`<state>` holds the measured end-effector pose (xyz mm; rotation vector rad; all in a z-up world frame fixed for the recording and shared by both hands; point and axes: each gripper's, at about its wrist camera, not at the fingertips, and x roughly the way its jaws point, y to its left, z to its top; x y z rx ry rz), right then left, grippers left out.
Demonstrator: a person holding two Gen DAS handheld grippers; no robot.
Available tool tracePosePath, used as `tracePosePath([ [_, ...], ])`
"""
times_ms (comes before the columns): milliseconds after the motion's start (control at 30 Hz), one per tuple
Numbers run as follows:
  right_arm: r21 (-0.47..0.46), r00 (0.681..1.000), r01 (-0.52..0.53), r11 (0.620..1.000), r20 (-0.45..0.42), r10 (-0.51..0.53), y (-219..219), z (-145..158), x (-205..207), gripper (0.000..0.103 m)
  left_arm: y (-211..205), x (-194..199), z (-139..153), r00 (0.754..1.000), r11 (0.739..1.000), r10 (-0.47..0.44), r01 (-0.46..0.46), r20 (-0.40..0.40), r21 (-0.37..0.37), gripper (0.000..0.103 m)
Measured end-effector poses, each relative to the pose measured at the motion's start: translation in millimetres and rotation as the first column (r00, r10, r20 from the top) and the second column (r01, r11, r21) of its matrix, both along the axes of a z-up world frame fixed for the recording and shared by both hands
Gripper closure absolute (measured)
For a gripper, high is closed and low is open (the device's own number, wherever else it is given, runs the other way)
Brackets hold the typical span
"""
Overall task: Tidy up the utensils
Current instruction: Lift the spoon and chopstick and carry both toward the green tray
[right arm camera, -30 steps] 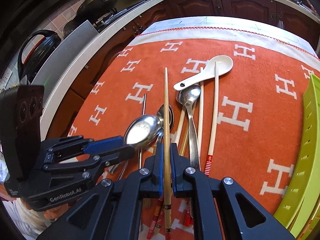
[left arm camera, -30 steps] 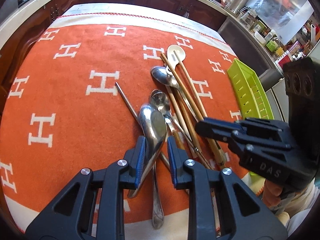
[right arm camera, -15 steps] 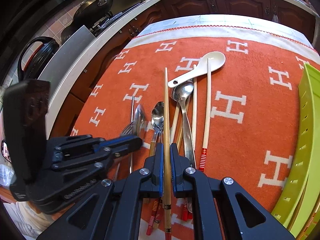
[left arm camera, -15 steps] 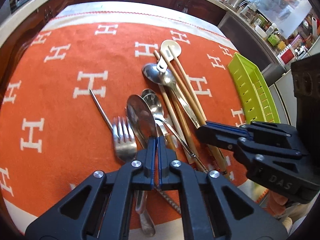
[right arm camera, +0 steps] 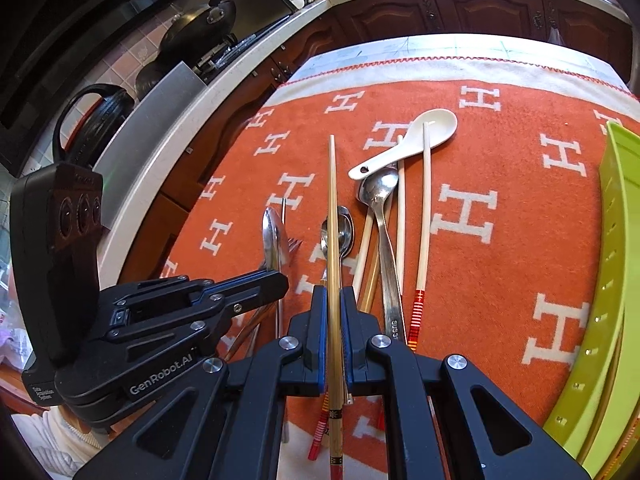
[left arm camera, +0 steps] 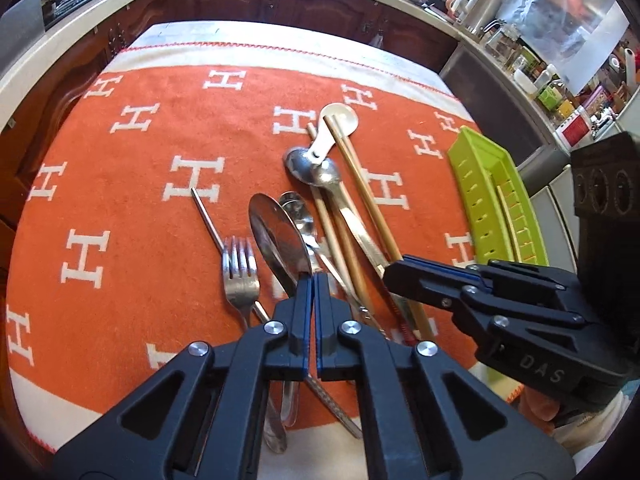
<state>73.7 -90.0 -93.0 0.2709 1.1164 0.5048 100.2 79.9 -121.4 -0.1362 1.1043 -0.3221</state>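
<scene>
My left gripper (left arm camera: 310,280) is shut on a large metal spoon (left arm camera: 280,236), whose bowl stands up just past the fingertips, above the orange cloth (left arm camera: 132,208). The right wrist view shows that spoon (right arm camera: 270,236) edge-on at the left gripper (right arm camera: 282,280). My right gripper (right arm camera: 332,292) is shut on a bamboo chopstick (right arm camera: 333,200) that points away over the pile. Under both lie a fork (left arm camera: 239,272), smaller metal spoons (left arm camera: 316,168), a white ceramic spoon (right arm camera: 416,140) and several chopsticks (right arm camera: 425,216). The right gripper (left arm camera: 394,276) also shows to the right of the spoon.
A lime-green slotted tray (left arm camera: 480,200) lies along the cloth's right edge, also seen as the tray (right arm camera: 612,280). A thin metal rod (left arm camera: 206,216) lies left of the fork. Dark cabinets and a cluttered counter ring the table. A person's sleeve (right arm camera: 52,440) is at lower left.
The left gripper's jaws closed on the large spoon and lifted it a little, turning its bowl upright and uncovering the fork beneath. The right gripper kept its hold on the chopstick.
</scene>
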Motion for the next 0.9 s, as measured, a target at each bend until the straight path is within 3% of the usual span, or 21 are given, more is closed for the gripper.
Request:
tracePosePath([
  [467,0.070,0.993,0.085,0.994,0.072,-0.090,-47,43,-37,0.097,-37,-36,60,0.992,0.997,-0.075,0.077,0.098,-0.015,0.103],
  [900,0.147,0.973,0.182,0.972,0.117,-0.199,-115,76,-82,0.097,-107,-53,103,0.968,0.979,-0.196,0.201,0.160,-0.019,0.103],
])
